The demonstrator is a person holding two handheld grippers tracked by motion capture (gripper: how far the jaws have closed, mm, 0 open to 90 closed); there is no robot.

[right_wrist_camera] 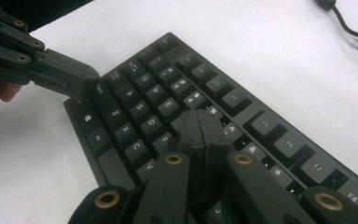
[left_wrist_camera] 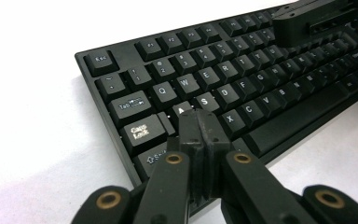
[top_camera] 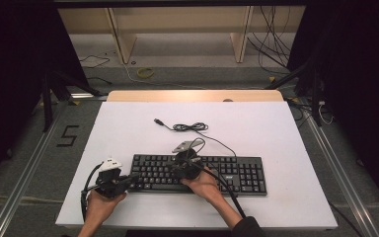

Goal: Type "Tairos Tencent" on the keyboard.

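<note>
A black keyboard [top_camera: 237,173] lies near the front of the white table [top_camera: 276,128], its cable [top_camera: 190,127] coiled behind it. My left gripper [top_camera: 134,176] is at the keyboard's left end, jaws shut and empty. In the left gripper view its closed tip [left_wrist_camera: 200,119] is low over the keyboard [left_wrist_camera: 223,70] near the A and Shift keys. My right gripper [top_camera: 173,169] is over the left-middle keys, also shut with nothing held. In the right gripper view its tip [right_wrist_camera: 200,123] hangs above the keyboard [right_wrist_camera: 168,93] around the letter rows, and the left gripper [right_wrist_camera: 74,81] touches the far left keys.
The USB plug [top_camera: 159,121] rests loose on the table behind the keyboard. The cable [right_wrist_camera: 354,23] lies past the function row. Open white table surface surrounds the keyboard on every side. Dark floor, rails and shelving lie beyond the table edges.
</note>
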